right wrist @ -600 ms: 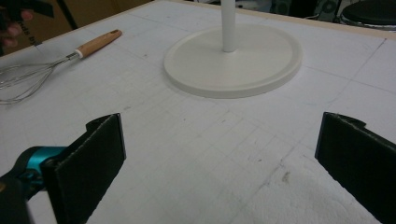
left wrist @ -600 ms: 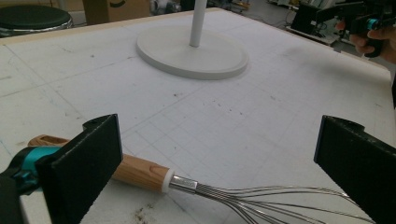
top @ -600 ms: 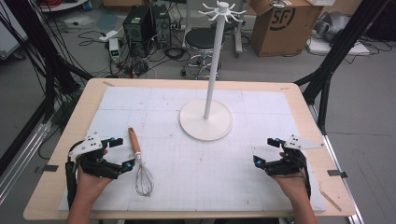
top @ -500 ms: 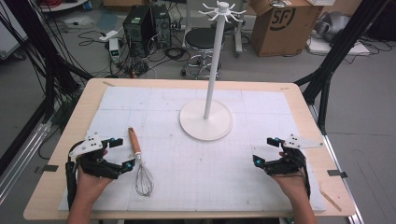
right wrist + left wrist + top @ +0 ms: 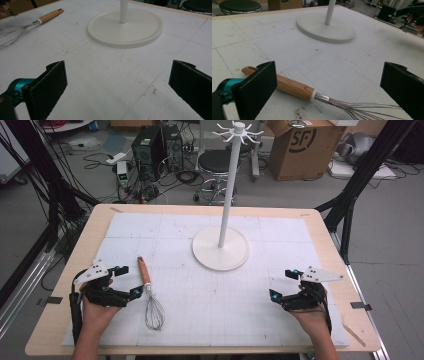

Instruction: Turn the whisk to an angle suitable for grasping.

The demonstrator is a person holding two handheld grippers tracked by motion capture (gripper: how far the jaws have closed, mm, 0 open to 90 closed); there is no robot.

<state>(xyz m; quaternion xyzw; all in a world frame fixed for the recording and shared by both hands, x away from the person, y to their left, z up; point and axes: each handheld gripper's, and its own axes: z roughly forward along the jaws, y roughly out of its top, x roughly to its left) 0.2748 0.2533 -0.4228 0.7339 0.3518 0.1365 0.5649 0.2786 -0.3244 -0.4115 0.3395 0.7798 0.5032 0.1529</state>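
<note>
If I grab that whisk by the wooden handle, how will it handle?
The whisk looks light: thin wire loops, slim wooden handle. The round handle could roll if nudged sideways. The wires probably flex, so pushing them may spring it away. The left hand-held gripper stands open beside it.

Left gripper view: whisk [image 5: 312,93] wires cut off at 5 o'clock edge, part of handle hidden behind near jaw. Stand [image 5: 329,11] pole cut off at 12 o'clock in both gripper views. High view: forearms cut off at 6 o'clock.
</note>
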